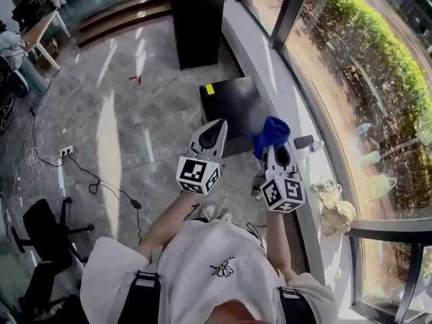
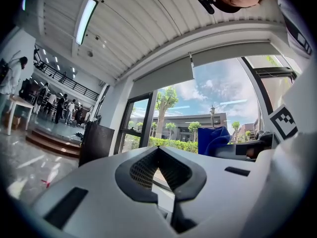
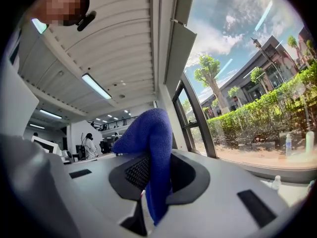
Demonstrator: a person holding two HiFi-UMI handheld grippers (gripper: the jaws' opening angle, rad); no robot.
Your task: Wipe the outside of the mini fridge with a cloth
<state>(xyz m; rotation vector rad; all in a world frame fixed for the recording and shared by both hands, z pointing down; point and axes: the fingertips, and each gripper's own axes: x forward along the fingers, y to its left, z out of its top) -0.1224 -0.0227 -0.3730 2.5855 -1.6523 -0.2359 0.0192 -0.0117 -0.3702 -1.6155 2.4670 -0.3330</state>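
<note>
A small black mini fridge stands on the floor by the window sill, seen from above in the head view, with a yellow sticker on its top. My right gripper is shut on a blue cloth and hovers over the fridge's right edge. In the right gripper view the blue cloth is pinched between the jaws and sticks out upward. My left gripper hovers over the fridge's near left corner, shut with nothing in it. In the left gripper view the left gripper points at the windows and the blue cloth shows to the right.
A tall black cabinet stands behind the fridge. A white window sill along the glass carries a dark phone-like object, bottles and a watering can. A power strip with cables and an office chair sit at the left.
</note>
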